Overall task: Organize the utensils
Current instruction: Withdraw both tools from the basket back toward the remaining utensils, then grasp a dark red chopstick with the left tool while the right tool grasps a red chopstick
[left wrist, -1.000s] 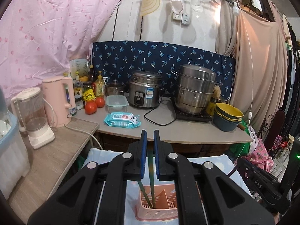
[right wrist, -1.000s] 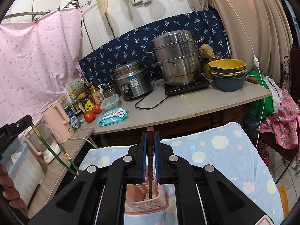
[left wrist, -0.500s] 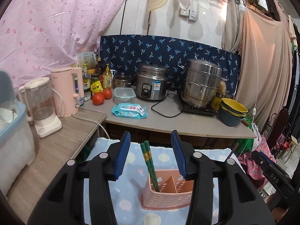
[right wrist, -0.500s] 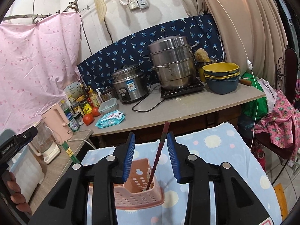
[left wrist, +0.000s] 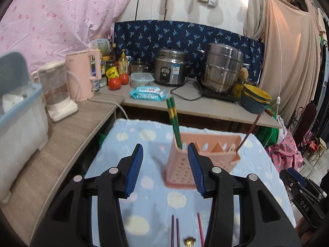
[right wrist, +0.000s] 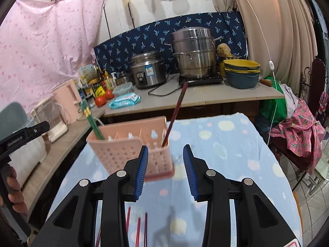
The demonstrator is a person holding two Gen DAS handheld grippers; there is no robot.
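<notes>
Blue cloth [left wrist: 144, 185]: pink holder [left wrist: 205, 148], green chopsticks [left wrist: 173, 121] upright

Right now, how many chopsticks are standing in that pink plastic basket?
3: two green chopsticks lean in the left end compartment of the pink plastic basket, one dark red chopstick in the right end. Others may be hidden inside.

Holder [left wrist: 202, 154] stands on the table [left wrist: 131, 187]; chopsticks [left wrist: 173, 121] in its left end, a stick [left wrist: 247, 132] in its right, loose sticks [left wrist: 174, 232] before it.
</notes>
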